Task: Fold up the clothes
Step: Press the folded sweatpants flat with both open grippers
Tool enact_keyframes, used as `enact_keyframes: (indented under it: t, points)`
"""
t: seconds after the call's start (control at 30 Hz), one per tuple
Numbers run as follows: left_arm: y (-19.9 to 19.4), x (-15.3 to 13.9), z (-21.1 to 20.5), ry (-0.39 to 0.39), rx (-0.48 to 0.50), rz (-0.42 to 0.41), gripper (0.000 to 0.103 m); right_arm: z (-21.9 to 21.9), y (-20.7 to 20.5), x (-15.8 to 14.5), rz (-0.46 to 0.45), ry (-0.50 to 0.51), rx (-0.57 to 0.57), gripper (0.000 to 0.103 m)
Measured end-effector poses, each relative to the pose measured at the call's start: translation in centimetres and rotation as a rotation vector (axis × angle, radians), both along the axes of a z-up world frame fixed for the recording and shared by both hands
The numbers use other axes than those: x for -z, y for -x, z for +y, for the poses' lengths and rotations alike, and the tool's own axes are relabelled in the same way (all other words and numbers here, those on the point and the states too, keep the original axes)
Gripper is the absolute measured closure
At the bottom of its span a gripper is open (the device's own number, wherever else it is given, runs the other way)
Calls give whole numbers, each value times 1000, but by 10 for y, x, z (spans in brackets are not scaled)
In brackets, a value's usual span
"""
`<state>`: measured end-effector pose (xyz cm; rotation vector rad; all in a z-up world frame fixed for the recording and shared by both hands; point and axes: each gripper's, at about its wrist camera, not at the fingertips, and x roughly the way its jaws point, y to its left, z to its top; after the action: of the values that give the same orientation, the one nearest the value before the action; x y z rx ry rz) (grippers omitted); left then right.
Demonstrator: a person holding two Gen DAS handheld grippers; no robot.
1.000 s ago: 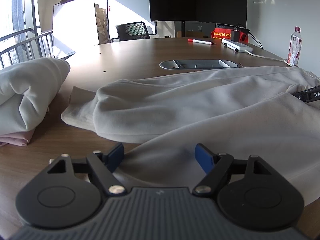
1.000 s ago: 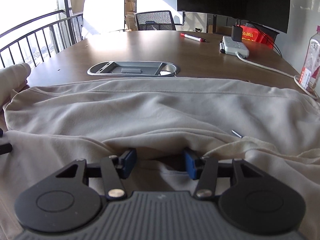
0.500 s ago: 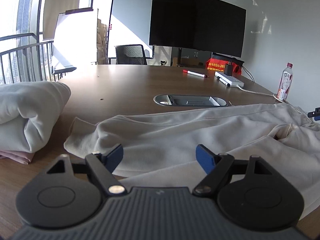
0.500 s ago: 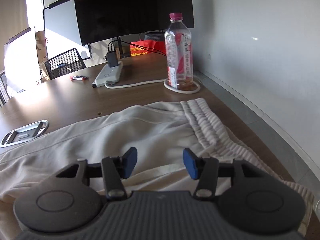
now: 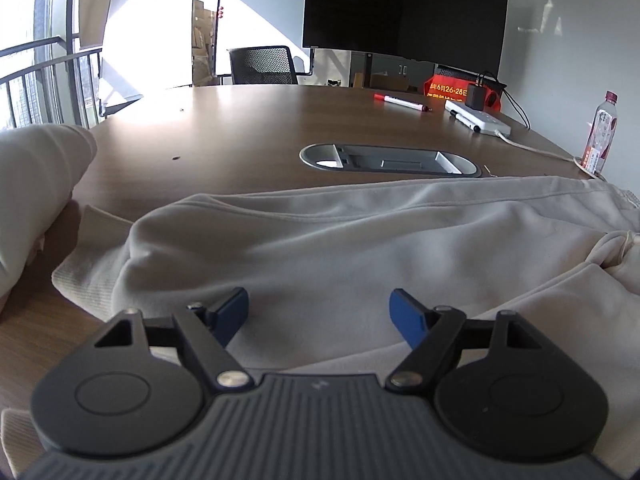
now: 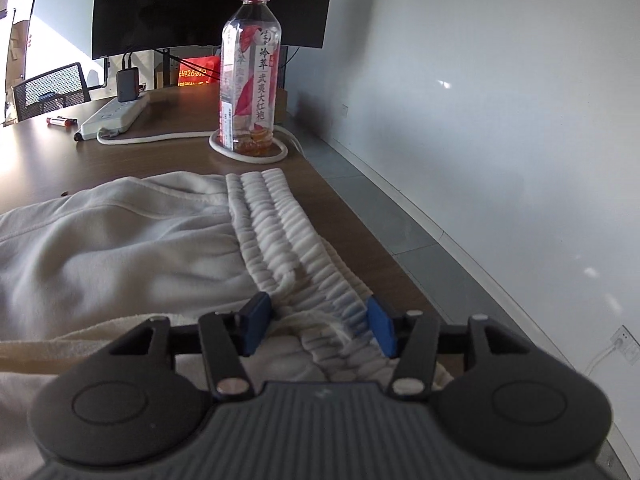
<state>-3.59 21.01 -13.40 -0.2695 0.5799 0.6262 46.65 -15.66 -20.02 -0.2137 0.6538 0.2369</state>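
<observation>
1. Cream sweatpants [image 5: 360,240] lie spread across the brown desk [image 5: 240,140], legs running left, waist end to the right.
2. Left claw [image 5: 319,314]: blue fingers [image 5: 230,312] spread wide, hovering over a pant leg; nothing pinched, fabric only below the gap.
3. Ribbed leg cuff [image 5: 86,280] sits at the left end of the garment, just beside a folded pile of pale clothes [image 5: 32,184] at the left edge of the left view.
4. Right claw [image 6: 318,326]: spread, gathered elastic waistband [image 6: 288,232] between the fingers (pads not visibly pressing on it, so no pinch).
5. Waistband runs along the desk's right edge, grey floor [image 6: 400,220] and white wall beyond it.
6. Tea bottle [image 6: 250,72], pink cap, stands upright past the waistband inside a loop of white cable [image 6: 248,156].
7. White power strip [image 6: 114,118] with a dark charger plugged in lies further back; red marker [image 5: 402,103] near it.
8. Grey oval cable hatch [image 5: 390,160] is set in the desk just beyond the sweatpants.
9. Back of room: dark wall monitor [image 5: 404,12], mesh office chair [image 5: 264,66], whiteboard at the sunlit window.
</observation>
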Motion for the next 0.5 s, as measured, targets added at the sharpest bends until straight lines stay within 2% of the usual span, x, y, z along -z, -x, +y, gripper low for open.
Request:
enact_keyframes:
  t: [0.2, 0.33, 0.4, 0.47, 0.5]
  points:
    - [4, -1, 5, 33, -9, -23, 24, 9, 6, 4, -47, 46, 33, 45]
    - [6, -2, 2, 25, -10, -22, 23, 22, 18, -1, -119, 46, 71, 59]
    - [6, -2, 2, 29, 6, -28, 13, 27, 30, -11, -128, -28, 86, 59]
    - [7, -2, 3, 37, 12, -33, 12, 35, 46, -23, -124, -123, 80, 60]
    - [8, -2, 4, 42, 9, -34, 12, 46, 60, -28, -142, -147, 38, 60]
